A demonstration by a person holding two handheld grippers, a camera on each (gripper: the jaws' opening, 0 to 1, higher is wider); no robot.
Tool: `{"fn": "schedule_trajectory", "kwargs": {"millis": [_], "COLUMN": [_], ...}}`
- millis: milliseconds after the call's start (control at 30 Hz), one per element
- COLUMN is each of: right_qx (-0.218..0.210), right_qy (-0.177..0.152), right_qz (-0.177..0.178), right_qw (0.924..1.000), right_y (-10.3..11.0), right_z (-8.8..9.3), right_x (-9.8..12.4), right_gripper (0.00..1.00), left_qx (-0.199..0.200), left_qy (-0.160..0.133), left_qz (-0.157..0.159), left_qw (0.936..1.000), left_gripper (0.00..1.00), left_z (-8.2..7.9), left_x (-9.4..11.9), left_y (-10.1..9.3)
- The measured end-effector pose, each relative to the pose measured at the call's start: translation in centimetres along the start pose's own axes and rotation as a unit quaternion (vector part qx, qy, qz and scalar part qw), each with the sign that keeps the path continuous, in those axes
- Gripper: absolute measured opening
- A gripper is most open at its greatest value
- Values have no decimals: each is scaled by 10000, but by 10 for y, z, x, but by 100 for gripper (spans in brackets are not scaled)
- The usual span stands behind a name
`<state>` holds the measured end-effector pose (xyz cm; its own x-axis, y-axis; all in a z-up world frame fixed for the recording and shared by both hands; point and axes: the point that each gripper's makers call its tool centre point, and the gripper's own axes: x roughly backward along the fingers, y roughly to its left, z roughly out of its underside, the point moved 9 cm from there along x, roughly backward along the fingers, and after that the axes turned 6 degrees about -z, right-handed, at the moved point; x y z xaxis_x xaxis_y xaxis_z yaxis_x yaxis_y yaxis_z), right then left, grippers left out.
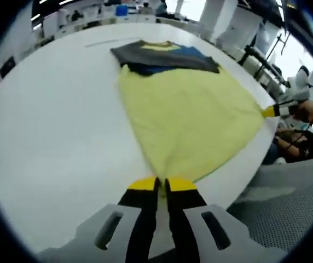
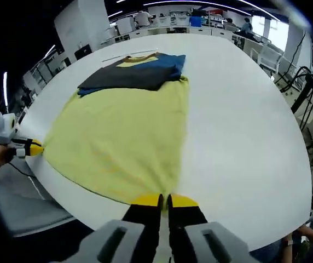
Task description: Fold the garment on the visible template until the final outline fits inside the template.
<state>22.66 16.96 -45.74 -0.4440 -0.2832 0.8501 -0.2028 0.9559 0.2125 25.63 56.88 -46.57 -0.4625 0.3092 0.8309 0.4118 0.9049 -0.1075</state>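
As fingers (image 1: pixel 162 185) pinch garment (image 1: pixel 184 118), desks (image 1: pixel 112 11) perhaps behind

White table (image 1: pixel 52 126) under bright lights. Desks and seated people along far wall (image 2: pixel 200 19). Grey mesh chair (image 1: pixel 288 208) beside table edge.

No readable text, labels, brand marks, numbers or signs appear in either gripper view. The garment (image 1: pixel 186 112) bears no legible print.

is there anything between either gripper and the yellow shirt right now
Nothing visible. The left gripper is shut on one bottom corner of the yellow shirt, and the right gripper on the other, so both already hold it.
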Motion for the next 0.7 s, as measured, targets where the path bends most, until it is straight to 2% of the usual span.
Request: {"fn": "schedule_trajectory", "kwargs": {"millis": [200,267,500,700], "right_qx": [243,326,422,440], "right_qy": [148,188,233,256], "right_qz": [18,14,-50,-163], "right_qw": [9996,9993,9988,9986], "right_y": [2,5,12,19], "right_z": [-1,-1,4,14], "right_x": [1,2,5,7], "right_gripper": [0,0,0,0], "left_qx": [-244,-585,-553,-543], "left_qy": [53,47,65,144], "left_qz": [-10,-59,-26,21], "left_qw": [9997,9983,9984,9984], "left_gripper": [1,0,0,0], "left_z": [1,0,-1,8], "left_x": [4,7,20,31], "left_y": [-2,-1,0,3]}}
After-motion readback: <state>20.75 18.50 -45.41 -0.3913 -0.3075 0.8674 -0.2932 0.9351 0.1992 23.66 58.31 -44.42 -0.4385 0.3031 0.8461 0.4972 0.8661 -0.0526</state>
